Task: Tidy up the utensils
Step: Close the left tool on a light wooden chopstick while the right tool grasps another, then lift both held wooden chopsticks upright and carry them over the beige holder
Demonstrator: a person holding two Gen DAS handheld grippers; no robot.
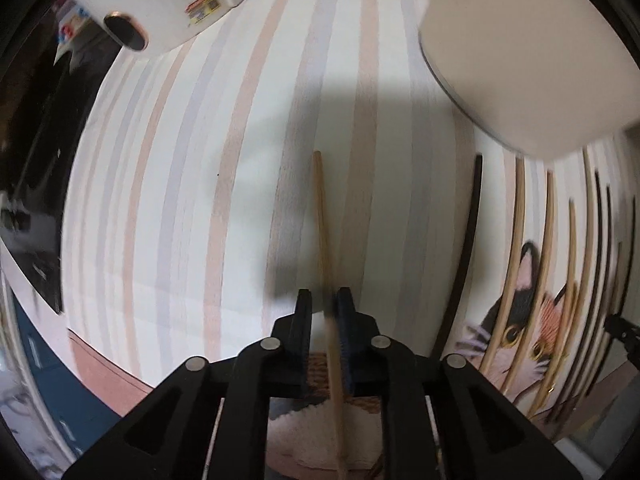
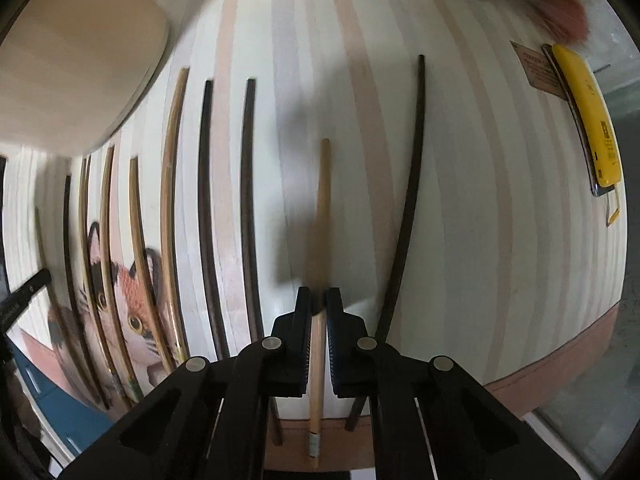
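My left gripper [image 1: 324,300] is shut on a light wooden chopstick [image 1: 325,240] that points forward above the striped mat [image 1: 180,184]. My right gripper [image 2: 319,300] is shut on another light wooden chopstick [image 2: 321,216], also pointing forward over the mat [image 2: 500,200]. Several dark and light chopsticks [image 2: 206,200] lie in a row on the mat to the left in the right wrist view; the same row [image 1: 548,260] shows at the right in the left wrist view. A single dark chopstick [image 2: 408,192] lies just right of my right gripper. A beige utensil holder [image 1: 532,52] stands at the back, and also shows in the right wrist view [image 2: 76,52].
A white appliance [image 1: 160,4] stands at the mat's far left. A yellow device [image 2: 592,120] and a brown card [image 2: 536,68] lie at the mat's right edge. A cat picture [image 2: 128,296] is printed on the mat under the row. The table edge runs near both grippers.
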